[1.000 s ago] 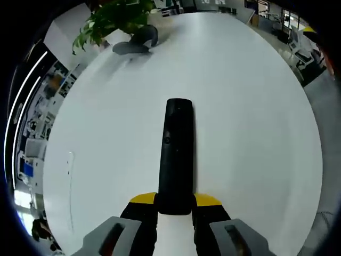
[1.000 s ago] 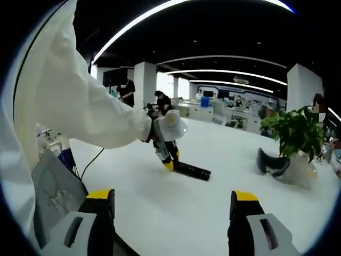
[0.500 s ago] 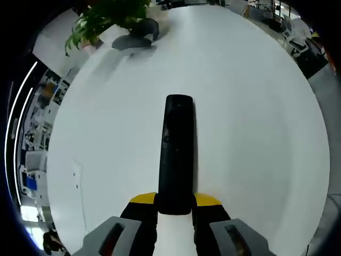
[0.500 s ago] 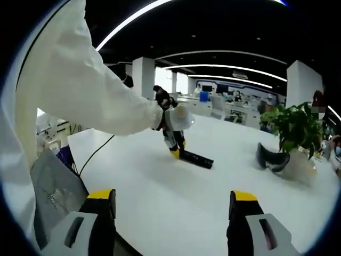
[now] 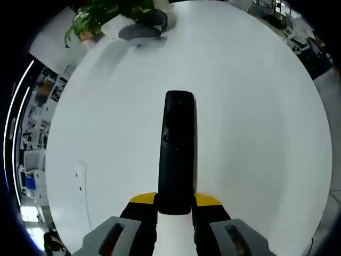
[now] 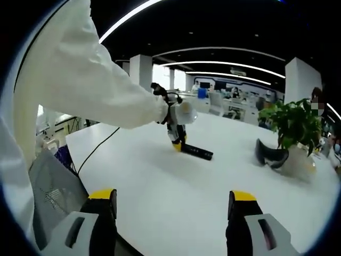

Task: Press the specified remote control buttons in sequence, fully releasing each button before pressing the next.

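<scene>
Here, from left to right:
White sleeve: the person's loose white sleeve (image 6: pixel 80 90) crosses the left of the right gripper view, reaching toward the table's middle.
Left gripper: in its own view the left gripper (image 5: pixel 175 205) has its yellow-tipped jaws pinching the near end of the long black remote control (image 5: pixel 177 149); in the right gripper view it hangs at the end of the sleeve, tips down on the remote's end.
Remote control: it lies flat on the large white table (image 5: pixel 256 117), stretching straight away from the left gripper's jaws, near the table's middle; in the right gripper view it shows as a dark bar (image 6: pixel 197 152) beside the left gripper.
Right gripper: the right gripper (image 6: pixel 173 205) hovers low over the near part of the table, jaws spread wide with nothing between them, well apart from the remote.
Potted plant: a green leafy plant (image 6: pixel 292 125) stands at the table's far right.
Dark curved object: a dark curved object (image 6: pixel 270 156) lies just beside the plant; I cannot tell what it is.
</scene>
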{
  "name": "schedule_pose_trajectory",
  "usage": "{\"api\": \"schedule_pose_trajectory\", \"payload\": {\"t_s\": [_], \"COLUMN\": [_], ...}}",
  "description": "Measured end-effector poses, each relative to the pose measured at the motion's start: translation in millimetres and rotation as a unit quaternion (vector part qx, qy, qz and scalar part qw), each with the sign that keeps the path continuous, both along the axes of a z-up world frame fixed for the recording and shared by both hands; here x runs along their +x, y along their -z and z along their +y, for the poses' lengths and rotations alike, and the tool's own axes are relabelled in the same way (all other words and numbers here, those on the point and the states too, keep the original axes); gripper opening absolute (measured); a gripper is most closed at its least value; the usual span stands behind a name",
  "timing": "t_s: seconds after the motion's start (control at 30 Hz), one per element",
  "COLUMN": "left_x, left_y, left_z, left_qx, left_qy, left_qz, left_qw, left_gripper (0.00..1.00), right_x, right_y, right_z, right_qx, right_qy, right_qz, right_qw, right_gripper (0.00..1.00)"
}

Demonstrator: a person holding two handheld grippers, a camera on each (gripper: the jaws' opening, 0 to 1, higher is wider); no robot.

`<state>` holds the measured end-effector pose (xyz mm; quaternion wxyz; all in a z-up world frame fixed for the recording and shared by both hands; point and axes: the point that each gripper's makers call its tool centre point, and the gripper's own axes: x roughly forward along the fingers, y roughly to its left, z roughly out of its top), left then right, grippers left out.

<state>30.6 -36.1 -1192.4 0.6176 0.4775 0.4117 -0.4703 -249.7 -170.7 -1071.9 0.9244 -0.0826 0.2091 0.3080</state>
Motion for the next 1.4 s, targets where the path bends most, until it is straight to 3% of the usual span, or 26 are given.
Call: {"api": "schedule_pose_trajectory", "payload": {"t_s": [0.13,0.27,0.37,0.43,0.57,0.83,0.97,1.03,1.1,1.17,1.37,1.4], "left_x": [-1.9,1.3,8.6,6.3,11.1,-1.4,-18.8,-26.2,-40.2,-55.5,-83.9,-92.2], "left_y": [0.4,-2.7,-5.7,-4.2,-7.7,-9.7,-9.6,-11.7,-13.4,-20.9,-39.5,-43.6], "left_z": [0,-2,0,1,5,18,27,30,32,27,23,19], "left_qx": [-0.004,-0.013,-0.014,-0.016,-0.04,-0.056,-0.063,-0.076,-0.098,-0.138,-0.198,-0.217], "left_qy": [0.002,0.044,0.021,-0.005,-0.042,-0.084,-0.111,-0.121,-0.142,-0.167,-0.2,-0.207], "left_qz": [0.016,-0.005,-0.027,-0.023,-0.049,-0.042,-0.028,-0.034,-0.021,-0.01,-0.021,-0.014], "left_qw": [0.9999,0.9989,0.9993,0.9996,0.9971,0.9941,0.9914,0.9891,0.9847,0.9762,0.9594,0.9539], "left_gripper": [0.24,0.29,0.37,0.35,0.39,0.54,0.63,0.64,0.66,0.69,0.76,0.76], "right_x": [-1,0,0,0,-1,0,-1,0,0,-1,-2,-2], "right_y": [0.1,1.7,0.2,0.4,-1.4,-2.7,-1.1,-1.4,-3.2,-3.7,-6.3,-6.6], "right_z": [1,1,0,0,1,0,0,-1,-2,-2,1,1], "right_qx": [0.001,-0.001,0.003,0.003,0.008,0.011,0.006,0.007,0.01,0.013,0.016,0.017], "right_qy": [-0.002,-0.002,0.001,0.001,-0.003,0.002,0.002,0.004,0.006,0.007,-0.001,-0.001], "right_qz": [0.001,0.005,0.002,0.003,0.0,-0.002,0.001,0.0,-0.003,-0.002,-0.009,-0.009], "right_qw": [1.0,1.0,1.0,1.0,1.0,0.9999,1.0,1.0,0.9999,0.9999,0.9998,0.9998], "right_gripper": [0.85,0.85,0.85,0.86,0.88,0.89,0.9,0.9,0.9,0.9,0.9,0.91]}}
